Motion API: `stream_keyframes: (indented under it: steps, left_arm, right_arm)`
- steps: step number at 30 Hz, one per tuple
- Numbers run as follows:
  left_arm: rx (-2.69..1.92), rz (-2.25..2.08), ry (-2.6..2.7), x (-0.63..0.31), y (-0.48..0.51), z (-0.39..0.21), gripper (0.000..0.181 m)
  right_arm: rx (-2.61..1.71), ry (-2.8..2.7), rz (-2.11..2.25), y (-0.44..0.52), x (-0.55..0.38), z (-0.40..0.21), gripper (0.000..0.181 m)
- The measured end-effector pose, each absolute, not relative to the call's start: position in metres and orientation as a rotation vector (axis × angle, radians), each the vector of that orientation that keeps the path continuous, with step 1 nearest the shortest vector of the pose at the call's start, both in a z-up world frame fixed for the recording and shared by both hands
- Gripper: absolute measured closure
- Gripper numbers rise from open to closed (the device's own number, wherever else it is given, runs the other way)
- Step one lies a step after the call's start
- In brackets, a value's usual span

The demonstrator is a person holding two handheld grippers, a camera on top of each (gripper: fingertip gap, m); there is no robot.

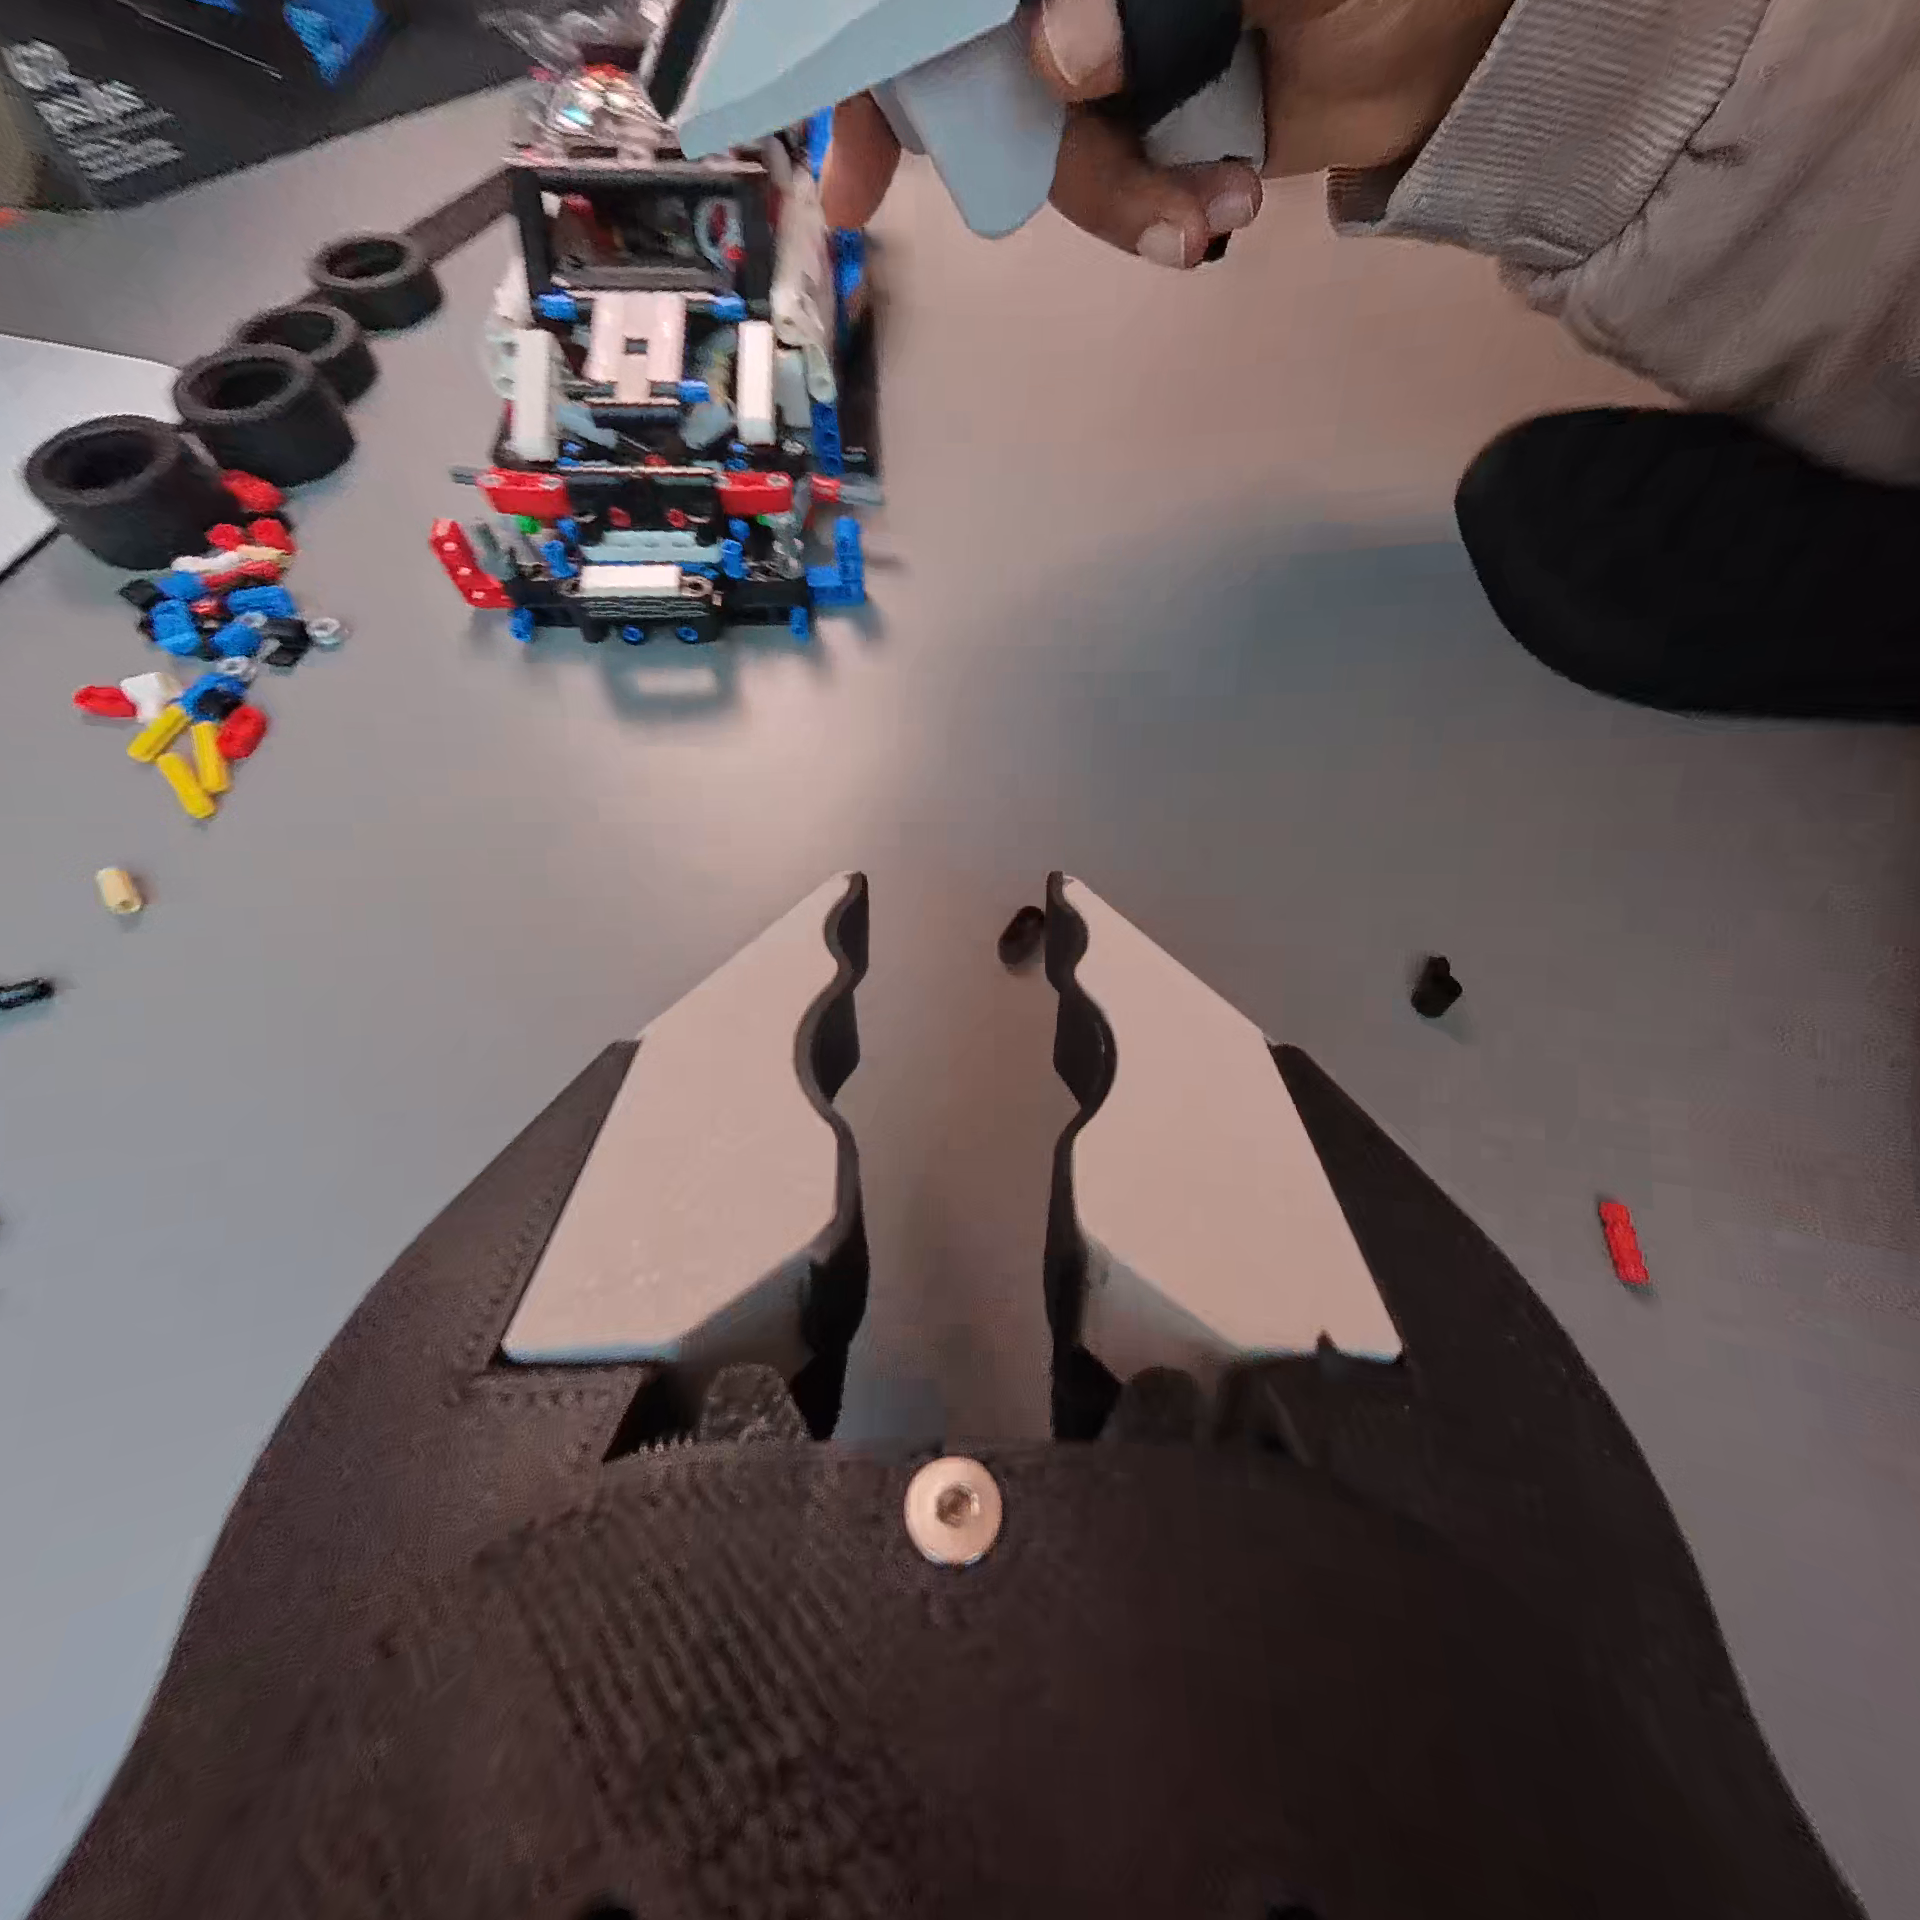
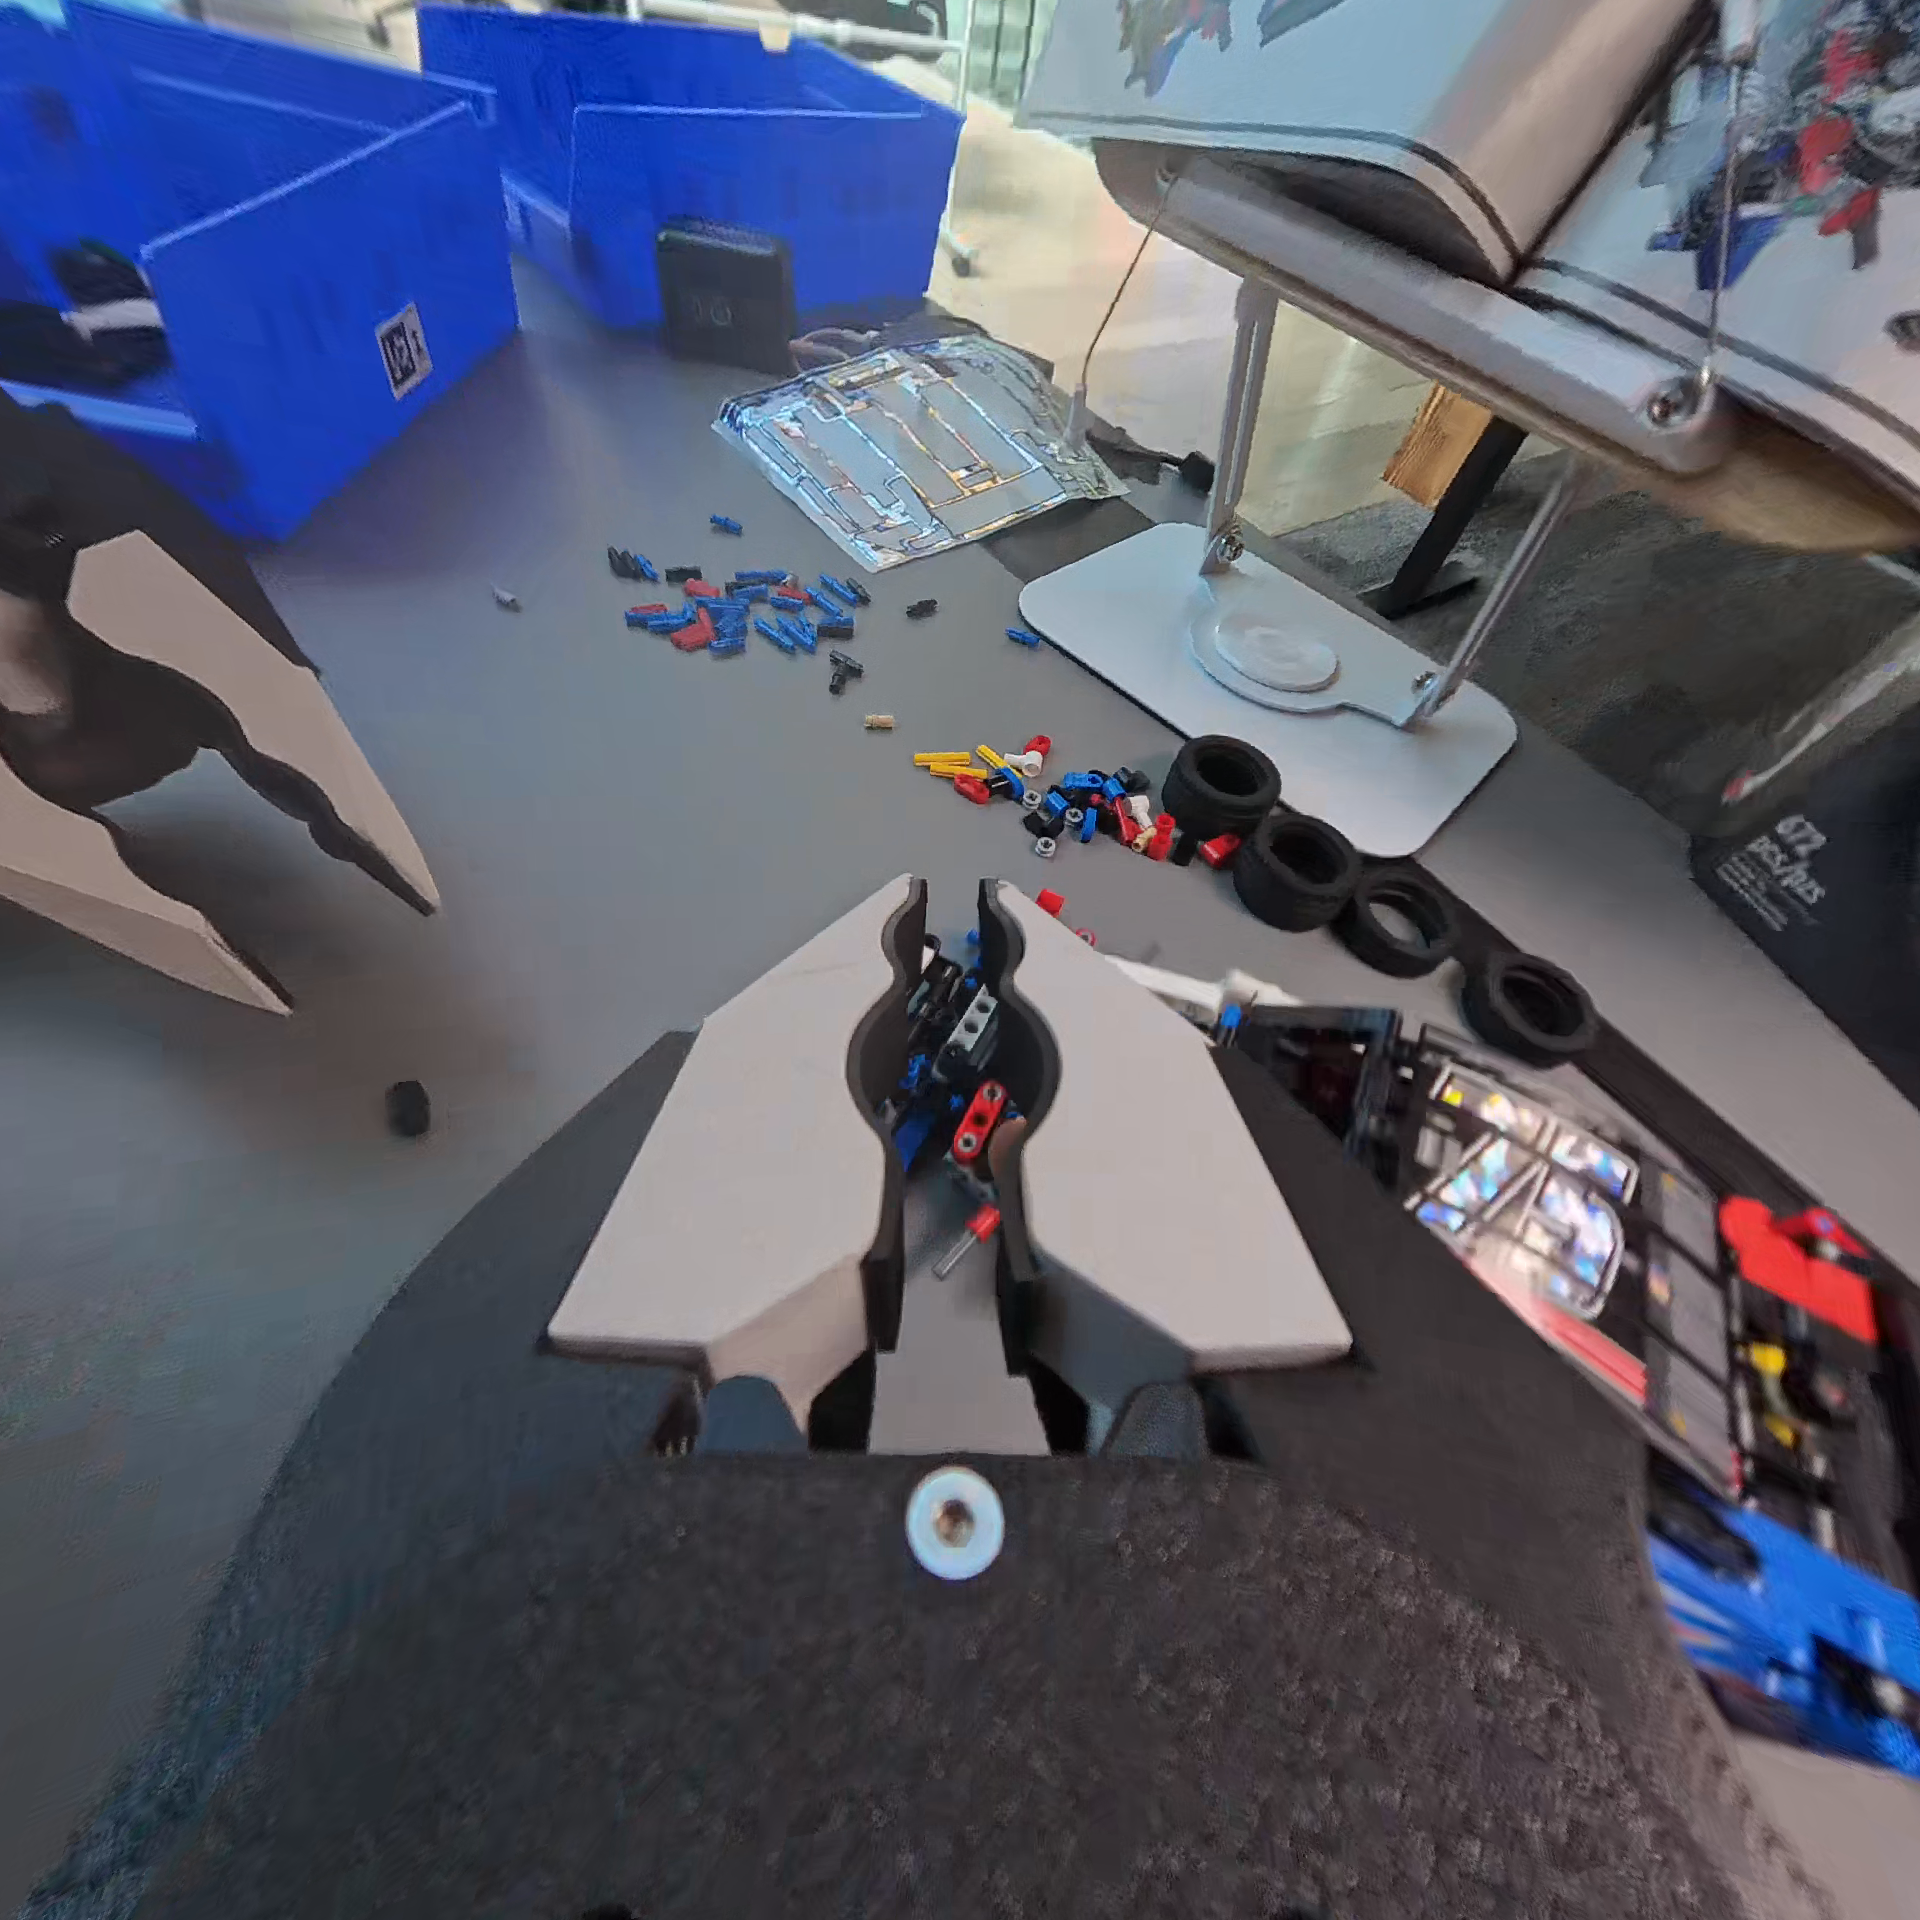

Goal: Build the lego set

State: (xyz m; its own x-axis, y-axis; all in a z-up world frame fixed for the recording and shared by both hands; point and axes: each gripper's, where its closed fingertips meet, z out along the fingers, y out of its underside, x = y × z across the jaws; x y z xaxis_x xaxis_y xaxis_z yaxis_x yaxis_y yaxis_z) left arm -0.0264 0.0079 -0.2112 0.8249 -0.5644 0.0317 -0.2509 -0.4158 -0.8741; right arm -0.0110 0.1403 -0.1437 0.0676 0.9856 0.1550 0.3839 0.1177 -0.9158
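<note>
1. On the grey table (image 1: 1143, 644), your left gripper (image 1: 956, 904) hovers with fingers apart, empty, beside a black pin (image 1: 1021, 933).
2. Your right gripper (image 2: 953, 904) hangs over the lego car (image 1: 665, 416); its nearly closed fingers hold nothing I can make out.

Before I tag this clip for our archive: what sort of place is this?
Probably an office or lab workbench: a grey table with loose Lego parts, blue storage bins behind, and an instruction book on a metal stand.

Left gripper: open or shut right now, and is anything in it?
Open and empty. The left gripper shows bare table between its fingertips; a small black piece lies on the table by the right fingertip, ungripped.
</note>
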Motion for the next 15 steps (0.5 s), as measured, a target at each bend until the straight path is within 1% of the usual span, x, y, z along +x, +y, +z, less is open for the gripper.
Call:
stream_keyframes:
  steps: [1,4,8,11,15]
  left_arm:
    - [-1.988,-0.39,0.534,-0.035,0.008,-0.206,0.149]
    - [-1.942,-0.345,0.379,-0.061,0.007,-0.197,0.148]
    - [-1.903,-0.239,0.296,-0.093,0.009,-0.192,0.151]
    - [-1.882,-0.214,0.257,-0.107,0.011,-0.191,0.154]
    - [-1.874,-0.262,0.247,-0.105,0.01,-0.191,0.155]
  right_arm:
    - [-1.393,-1.548,0.786,0.144,-0.024,-0.14,0.173]
    - [-1.322,-1.776,0.679,0.16,-0.069,-0.141,0.173]
    - [-1.292,-2.09,0.465,0.196,-0.117,-0.185,0.173]
    - [-1.315,-2.269,0.382,0.212,-0.128,-0.219,0.173]
    - [-1.301,-2.364,0.317,0.223,-0.131,-0.242,0.175]
